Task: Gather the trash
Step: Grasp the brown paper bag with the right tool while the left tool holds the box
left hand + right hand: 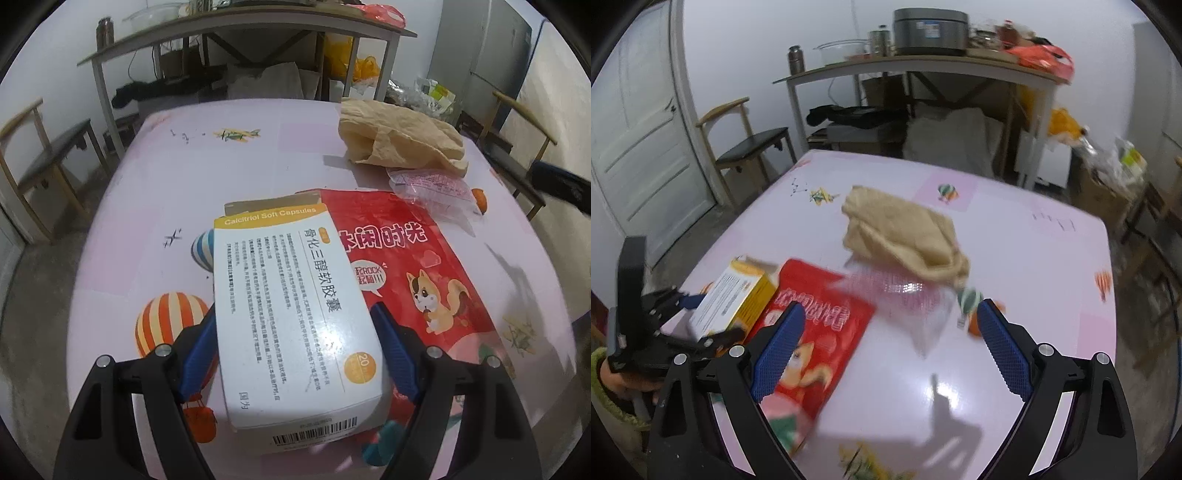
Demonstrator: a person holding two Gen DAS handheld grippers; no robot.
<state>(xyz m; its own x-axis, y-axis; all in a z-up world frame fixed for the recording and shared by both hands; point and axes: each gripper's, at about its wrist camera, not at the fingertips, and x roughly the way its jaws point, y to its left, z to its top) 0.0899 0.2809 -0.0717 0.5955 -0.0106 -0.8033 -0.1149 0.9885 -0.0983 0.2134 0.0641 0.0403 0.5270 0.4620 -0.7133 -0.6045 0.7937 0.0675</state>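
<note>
Between left hand-held gripper (293, 325) pads, clamped medicine box (295, 306), right hand-held gripper (888, 317) open

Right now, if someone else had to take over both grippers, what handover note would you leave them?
Left gripper: jaws around the white medicine box, pads against its sides; box partly overlaps the red snack bag.
Right gripper: jaws open, empty, above the table near the red bag.
Also on the table: crumpled tan paper bag and clear printed plastic wrapper beside it.
Done: nothing visibly collected; no bin in view.
Left: lift the box away, then red bag, wrapper, paper bag.
</note>
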